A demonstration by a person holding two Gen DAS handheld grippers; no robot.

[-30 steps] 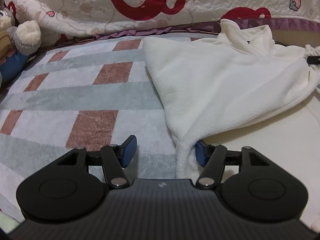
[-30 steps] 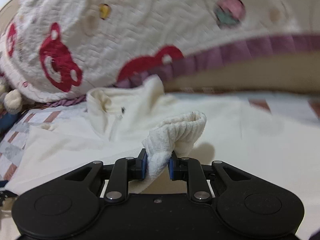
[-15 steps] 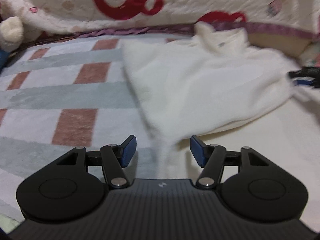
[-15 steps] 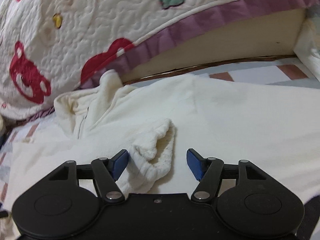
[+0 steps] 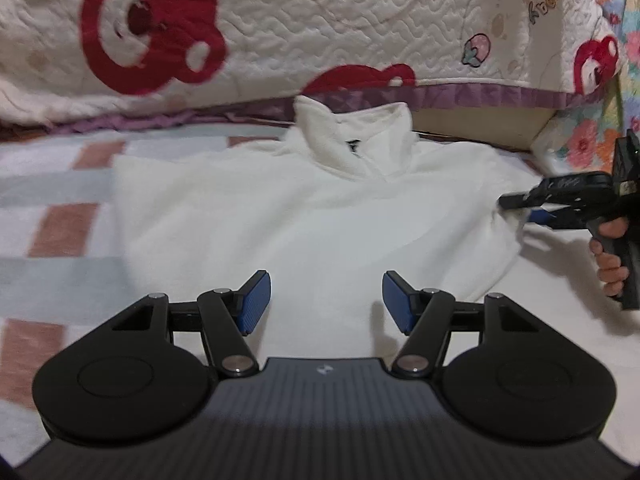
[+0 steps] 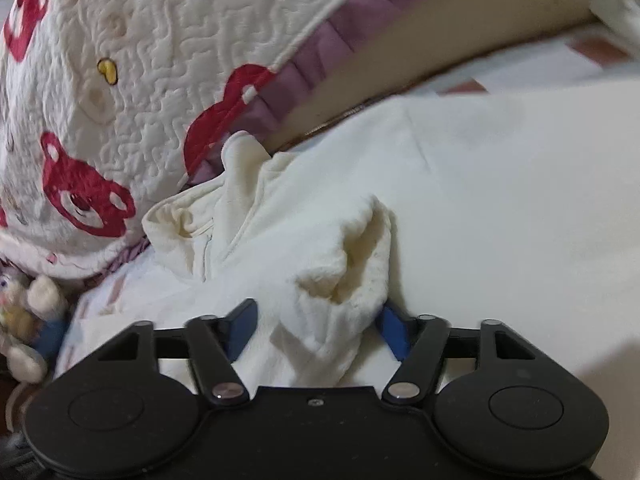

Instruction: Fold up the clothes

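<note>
Right claw (image 6: pixel 316 330) spread wide, ribbed cuff (image 6: pixel 352 264) slumped loose between the pads, touching the right pad, not pinched. Left claw (image 5: pixel 326 300) likewise spread, empty, hovering over the near hem of the cream top (image 5: pixel 304 220). Top spread on the bed (image 5: pixel 52 196), collar (image 5: pixel 352 136) toward the quilt (image 5: pixel 360 28), 1 sleeve laid across the body.

Risks, as judged from here: cuff bunched and curled, so likely to unroll or drag off the body if brushed by a pad on the way out. Fleece thick and springy; a fold may gape open. A shallow pinch could catch only 1 layer and pull the fold askew. Hem close under the left pads; snagging could skew the body.
</note>
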